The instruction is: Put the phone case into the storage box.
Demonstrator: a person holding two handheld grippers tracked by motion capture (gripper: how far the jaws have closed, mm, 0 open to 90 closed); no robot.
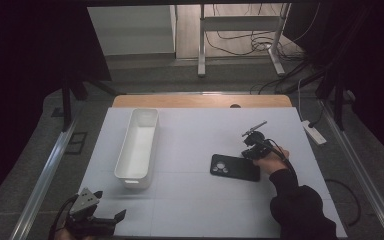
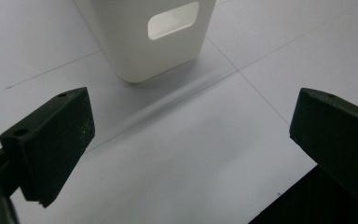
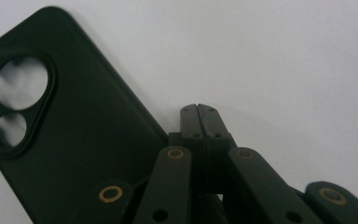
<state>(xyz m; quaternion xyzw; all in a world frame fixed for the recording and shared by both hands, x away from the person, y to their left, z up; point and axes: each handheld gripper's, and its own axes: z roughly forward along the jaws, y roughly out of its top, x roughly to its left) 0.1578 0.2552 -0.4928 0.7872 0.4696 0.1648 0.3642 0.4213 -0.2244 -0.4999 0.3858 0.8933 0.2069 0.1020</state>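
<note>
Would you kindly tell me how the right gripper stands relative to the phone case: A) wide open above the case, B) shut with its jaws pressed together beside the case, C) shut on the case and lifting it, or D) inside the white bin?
B: in the right gripper view, the right gripper has its jaws pressed together with nothing between them, just beside the edge of the black phone case, which lies flat on the table.

The left gripper [image 1: 111, 220] sat low at the near edge, the hand behind it mostly out of frame, the grey three-cornered plate on top. In the left gripper view its jaws stood wide apart, with nothing between them. The right gripper [image 3: 199, 122] was held in the right hand [image 1: 269, 163], with a dark sleeve running back from it and a cable trailing over the wrist. In the right gripper view its jaws were pressed flat together, tip to tip, holding nothing between them.
</note>
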